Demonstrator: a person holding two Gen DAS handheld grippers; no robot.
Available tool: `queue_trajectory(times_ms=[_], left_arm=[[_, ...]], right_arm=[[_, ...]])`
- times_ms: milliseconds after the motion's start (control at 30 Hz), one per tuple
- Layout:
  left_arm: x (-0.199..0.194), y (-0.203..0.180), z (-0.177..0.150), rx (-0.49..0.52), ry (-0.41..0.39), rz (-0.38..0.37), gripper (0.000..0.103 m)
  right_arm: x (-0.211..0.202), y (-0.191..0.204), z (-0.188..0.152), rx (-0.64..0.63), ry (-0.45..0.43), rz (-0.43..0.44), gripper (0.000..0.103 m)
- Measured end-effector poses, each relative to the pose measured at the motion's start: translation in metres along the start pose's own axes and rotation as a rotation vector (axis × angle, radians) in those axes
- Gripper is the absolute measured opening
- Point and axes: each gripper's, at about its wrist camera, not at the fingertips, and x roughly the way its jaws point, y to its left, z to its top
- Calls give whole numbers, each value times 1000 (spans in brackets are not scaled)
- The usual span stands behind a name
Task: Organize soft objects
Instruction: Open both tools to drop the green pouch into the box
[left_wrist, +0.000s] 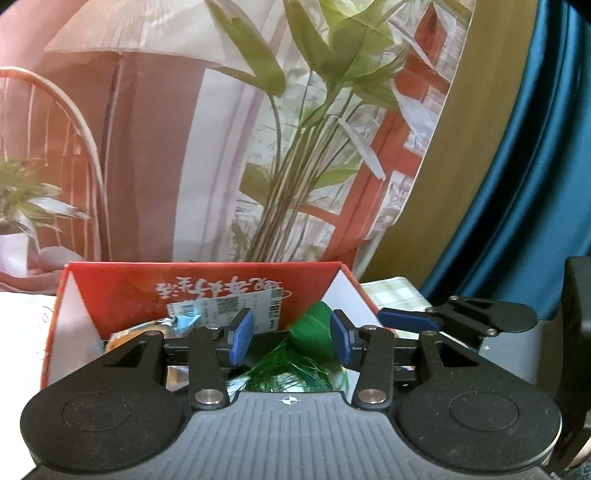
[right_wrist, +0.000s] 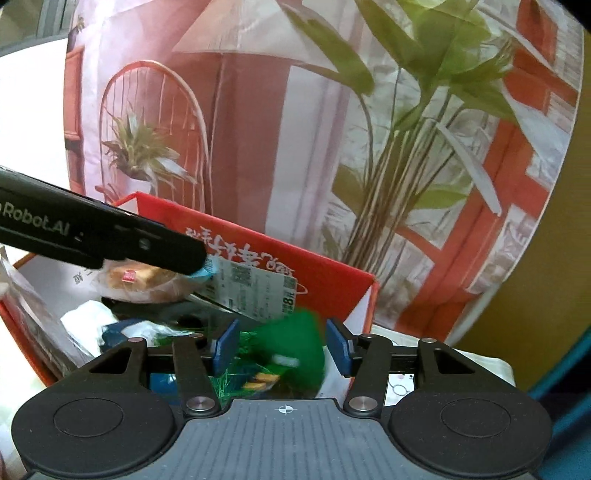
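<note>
Since the red box (right_wrist: 332, 280) already holds several soft things, I judge the sorting well along.

Done so far: inside the red box I see a wrapped bread bun (right_wrist: 144, 282), a white crumpled bag (right_wrist: 86, 317) and a green fringed soft piece (right_wrist: 299, 347).

Left to do: I cannot tell how many soft items wait outside the red box; a pale checked cloth (left_wrist: 393, 295) lies just beside its right wall.

Left gripper (left_wrist: 291, 332): my jaws stand apart over the red box's inside, with the green piece between and below them; they clamp nothing that I can see.

Right gripper (right_wrist: 282, 347): my jaws stand apart at the red box's near right corner, the green piece between them, apparently not pinched.

Contact: I cannot tell whether either pad touches the green piece.
</note>
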Motion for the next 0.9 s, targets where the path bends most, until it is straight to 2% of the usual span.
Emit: queue_trajectory(times_ms=[67, 167, 367, 433, 567, 633, 733, 900], left_arm=[[-5, 1, -1, 9, 0, 20, 50], [-14, 2, -2, 24, -6, 51, 58], [-38, 2, -7, 61, -28, 115, 83], [-47, 3, -9, 66, -32, 142, 96], [-65, 6, -13, 59, -41, 175, 100], [-73, 8, -16, 51, -42, 182, 101], [-84, 7, -23, 52, -46, 200, 103], [-102, 6, -34, 52, -50, 219, 103]], right_arm=[[-3, 0, -2, 5, 0, -3, 49], [-10, 1, -3, 15, -7, -6, 52], [-27, 3, -5, 52, -25, -18, 62], [-33, 3, -6, 72, -33, -21, 72], [-47, 7, -11, 104, -50, -27, 87], [-54, 9, -14, 115, -58, -33, 98], [-63, 11, -18, 136, -68, -34, 102], [-80, 14, -23, 159, -82, -37, 102]])
